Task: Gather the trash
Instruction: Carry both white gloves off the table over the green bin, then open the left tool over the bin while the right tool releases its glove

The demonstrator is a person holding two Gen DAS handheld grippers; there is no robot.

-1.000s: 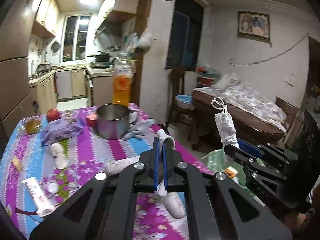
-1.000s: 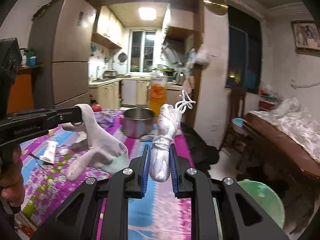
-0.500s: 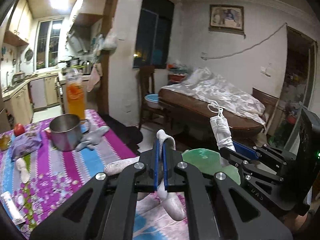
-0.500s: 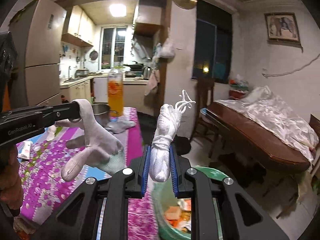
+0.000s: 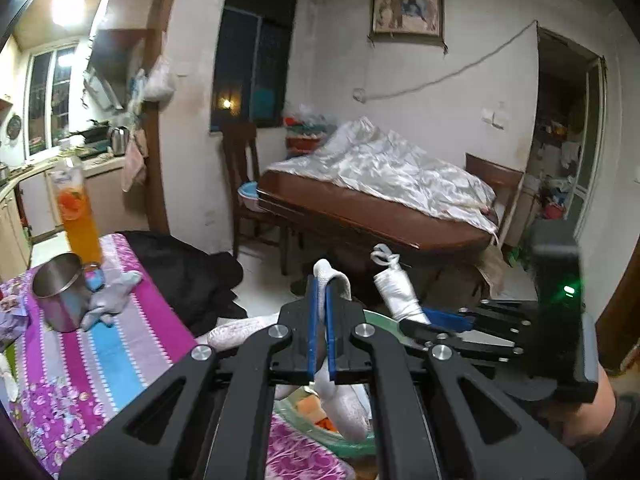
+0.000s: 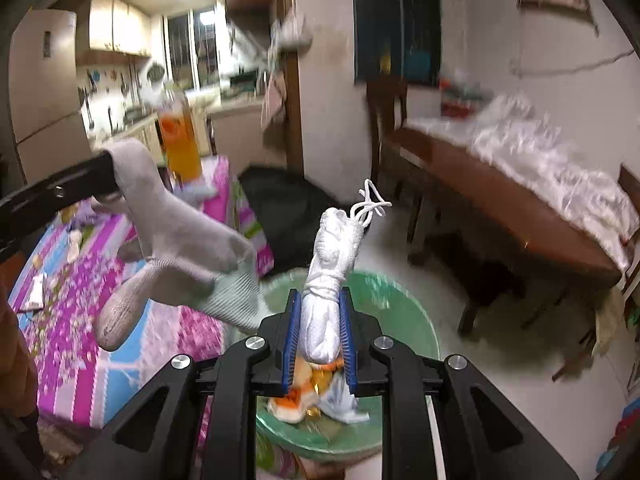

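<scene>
Both hands are swinging off the surface's (image 6: 120, 360) edge toward the green basin (image 6: 404, 320), left gripper (image 5: 320, 320) clenching a limp grey sock (image 6: 180, 256), right gripper (image 6: 320, 336) pinching a soft, light tied white bundle (image 6: 332, 264) mid-body.

Basin (image 6: 404, 320) right of table (image 6: 120, 344), scraps (image 6: 296, 400) inside.

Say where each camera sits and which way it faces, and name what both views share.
Left wrist: on the left hand-held gripper, looking past the white glove it pinches toward the bed; the right hand-held gripper shows.
Right wrist: on the right hand-held gripper, looking down over its tied white bundle into the green basin; a hand shows at left.
Shared: glove, bundle, basin, juice bottle, bed.
</scene>
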